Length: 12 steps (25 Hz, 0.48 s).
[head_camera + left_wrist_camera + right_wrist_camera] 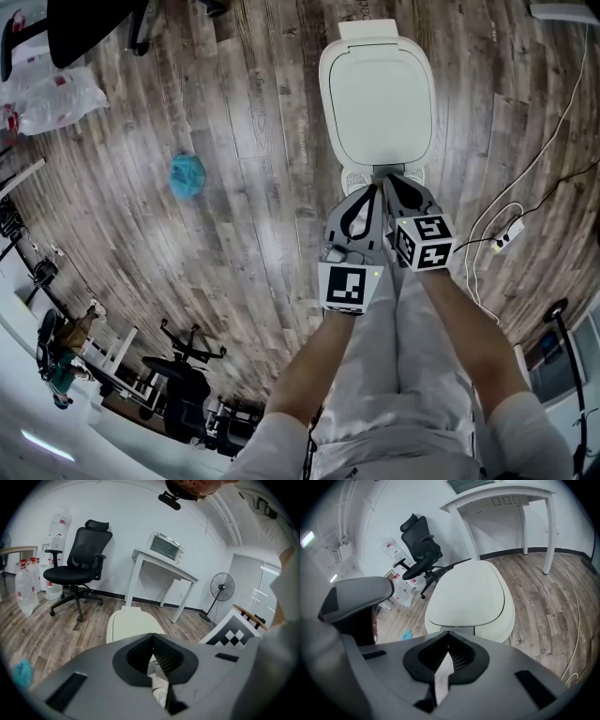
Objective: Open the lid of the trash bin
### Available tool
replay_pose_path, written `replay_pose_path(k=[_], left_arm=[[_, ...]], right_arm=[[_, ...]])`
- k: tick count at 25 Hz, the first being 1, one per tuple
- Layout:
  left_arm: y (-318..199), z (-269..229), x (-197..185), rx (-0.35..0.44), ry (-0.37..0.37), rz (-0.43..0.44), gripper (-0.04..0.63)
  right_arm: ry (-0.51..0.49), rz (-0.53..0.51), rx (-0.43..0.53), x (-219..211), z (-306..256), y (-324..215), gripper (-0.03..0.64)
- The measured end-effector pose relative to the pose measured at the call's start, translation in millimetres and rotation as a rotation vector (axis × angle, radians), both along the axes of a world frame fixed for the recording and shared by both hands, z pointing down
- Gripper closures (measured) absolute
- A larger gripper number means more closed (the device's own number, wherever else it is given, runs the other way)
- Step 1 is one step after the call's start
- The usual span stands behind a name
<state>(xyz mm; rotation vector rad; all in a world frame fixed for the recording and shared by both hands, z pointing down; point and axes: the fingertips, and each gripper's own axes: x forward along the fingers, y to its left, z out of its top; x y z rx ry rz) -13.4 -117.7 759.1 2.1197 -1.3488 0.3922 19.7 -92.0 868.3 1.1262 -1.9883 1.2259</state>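
Both closed: left gripper (373,191), right gripper (392,179); lid (377,94) down.

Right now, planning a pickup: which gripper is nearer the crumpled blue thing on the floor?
Left. The left gripper is right of the crumpled blue thing; the right gripper, farther right.

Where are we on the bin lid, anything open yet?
Done: nothing yet; the lid lies flat and shut. In hand: the left gripper and right gripper hover side by side at the lid's front edge, both with jaws together and empty. Left: get a jaw under or on that edge and lift the lid.
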Motion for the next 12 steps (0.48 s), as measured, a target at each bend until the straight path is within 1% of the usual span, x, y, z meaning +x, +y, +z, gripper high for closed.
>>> replay_pose_path(k=[5, 12], left_arm=[[-1.2, 2.4, 0.4, 0.0, 0.001, 0.004, 0.595], [-5.4, 5.3, -0.8, -0.002, -0.012, 0.01, 0.594]], right_arm=[[-0.001, 0.018, -0.013, 3.5, 5.0, 0.7, 0.601], [-0.006, 0.018, -0.005, 3.1, 7.9, 1.9, 0.6]])
